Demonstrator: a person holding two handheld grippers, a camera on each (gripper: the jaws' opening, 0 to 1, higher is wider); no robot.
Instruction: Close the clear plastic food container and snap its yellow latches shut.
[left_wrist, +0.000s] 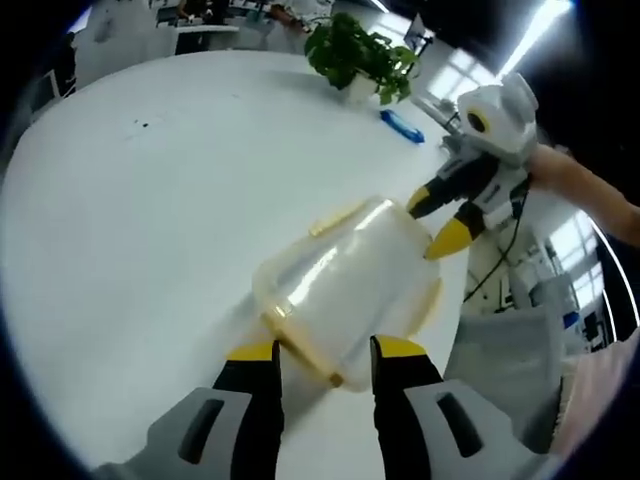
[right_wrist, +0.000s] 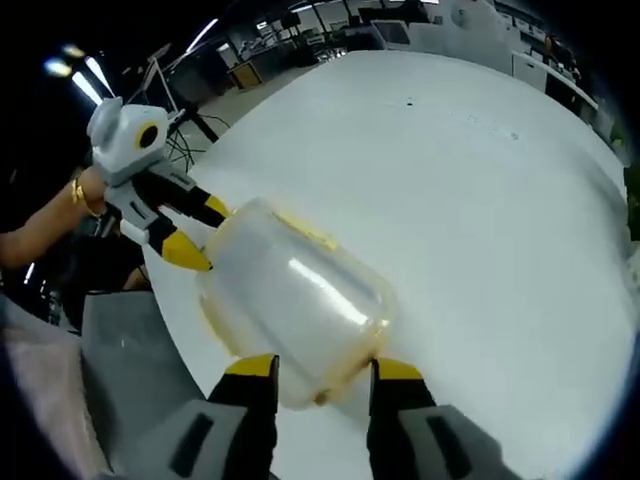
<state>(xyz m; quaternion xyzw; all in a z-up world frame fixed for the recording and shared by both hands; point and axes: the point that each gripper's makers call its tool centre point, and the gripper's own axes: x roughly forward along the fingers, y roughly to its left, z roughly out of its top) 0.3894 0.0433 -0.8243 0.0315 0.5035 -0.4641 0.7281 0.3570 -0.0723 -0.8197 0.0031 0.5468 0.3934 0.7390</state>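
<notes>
On the white counter (left_wrist: 150, 200), both grippers, left (left_wrist: 324, 352) and right (right_wrist: 325, 372), jaws spread, bracket the clear container (left_wrist: 345, 285) ends to steady it for latching.

**Both grippers open, facing each other**

Left gripper (left_wrist: 324, 352): jaws parted, yellow tips spread, pointing away from the person. Right gripper (right_wrist: 322, 368): same, jaws apart and level. In the left gripper view the right gripper comes in from the right, tips angled down-left, bare forearm (left_wrist: 585, 190) behind it. In the right gripper view the left one enters from the left, wrist (right_wrist: 82, 192) wearing a gold band.
</notes>
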